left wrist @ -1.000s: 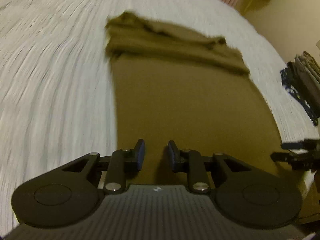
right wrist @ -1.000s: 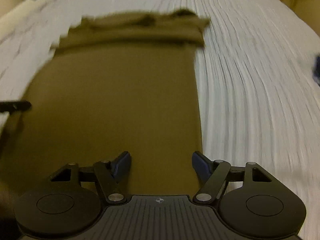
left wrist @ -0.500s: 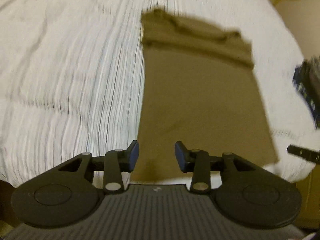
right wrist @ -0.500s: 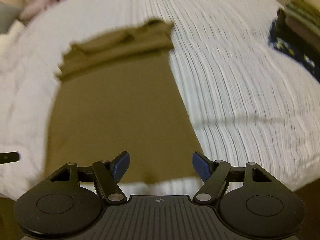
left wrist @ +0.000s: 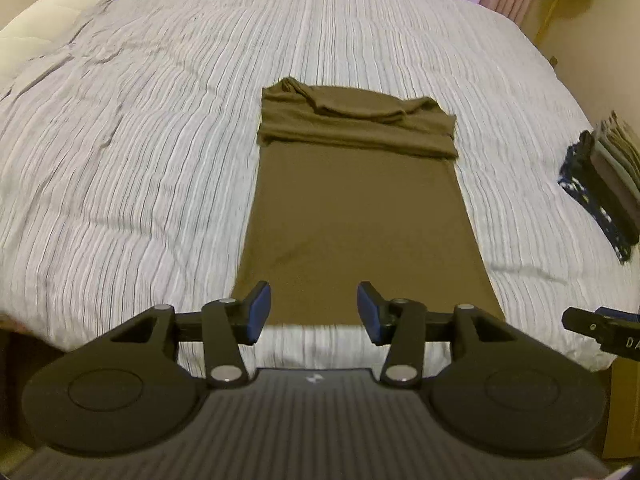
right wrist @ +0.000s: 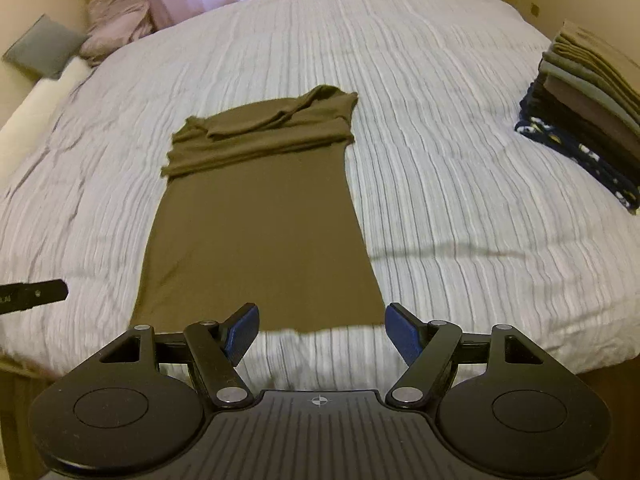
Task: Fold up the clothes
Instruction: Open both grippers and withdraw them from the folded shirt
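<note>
An olive-brown garment (left wrist: 360, 216) lies flat in the middle of the frame on a white ribbed bedspread (left wrist: 140, 160), forming a long panel whose near hem sits close to the bottom edge of the bed; its far end is folded over into a rumpled band across the top. In the left wrist view, the left gripper (left wrist: 314, 312) hovers at the lower centre with its blue-padded jaws spread wide and nothing between them, just short of the near hem. In the right wrist view, the right gripper (right wrist: 322, 330) is likewise wide apart and empty, above the bare bedspread in front of the hem. A stack of folded clothes (right wrist: 588, 120) rests at the right edge of the frame, well apart from the garment. Pillows (right wrist: 48, 52) sit in the upper left corner.
</note>
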The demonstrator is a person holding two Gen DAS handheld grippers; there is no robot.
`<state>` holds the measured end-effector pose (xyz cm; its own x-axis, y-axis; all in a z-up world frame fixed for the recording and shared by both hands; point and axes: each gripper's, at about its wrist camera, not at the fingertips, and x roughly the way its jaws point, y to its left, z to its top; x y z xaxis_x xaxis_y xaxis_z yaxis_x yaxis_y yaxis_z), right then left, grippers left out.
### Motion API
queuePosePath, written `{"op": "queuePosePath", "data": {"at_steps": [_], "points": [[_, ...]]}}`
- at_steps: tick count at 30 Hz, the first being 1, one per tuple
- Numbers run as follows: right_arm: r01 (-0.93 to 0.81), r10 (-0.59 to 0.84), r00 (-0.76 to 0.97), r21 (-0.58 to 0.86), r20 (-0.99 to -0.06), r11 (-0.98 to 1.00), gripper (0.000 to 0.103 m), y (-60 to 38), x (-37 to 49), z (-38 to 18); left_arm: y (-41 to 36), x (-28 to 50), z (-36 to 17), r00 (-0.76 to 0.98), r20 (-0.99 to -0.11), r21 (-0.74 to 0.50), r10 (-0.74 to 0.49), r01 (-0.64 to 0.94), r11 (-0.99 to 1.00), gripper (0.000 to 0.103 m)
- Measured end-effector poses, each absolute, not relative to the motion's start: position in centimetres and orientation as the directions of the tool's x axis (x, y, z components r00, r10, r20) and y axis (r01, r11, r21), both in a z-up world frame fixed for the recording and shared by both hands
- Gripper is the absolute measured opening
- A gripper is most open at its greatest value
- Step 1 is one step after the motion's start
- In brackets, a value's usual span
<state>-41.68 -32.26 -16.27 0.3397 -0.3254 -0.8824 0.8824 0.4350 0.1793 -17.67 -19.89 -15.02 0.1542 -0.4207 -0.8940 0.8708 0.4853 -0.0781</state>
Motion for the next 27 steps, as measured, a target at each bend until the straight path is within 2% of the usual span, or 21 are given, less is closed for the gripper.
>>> {"op": "queuePosePath", "data": {"at_steps": [9,27], "points": [[0.856,-0.325,0.346,0.154,-0.88,0.494,0.073,-26.3,-46.5,-15.7,-14.2,-25.1,-13.0,0.197,-0.892,-0.051,-0.408,0.851,0.522,0.044],[0.813,-0.313,0.378,0.151,-0.871,0.562,0.073,-20.7,-49.0,-14.7,-8.0,-28.5,-11.9,0.249,-0.88,-0.019,-0.405,0.833,0.553,0.047]]}}
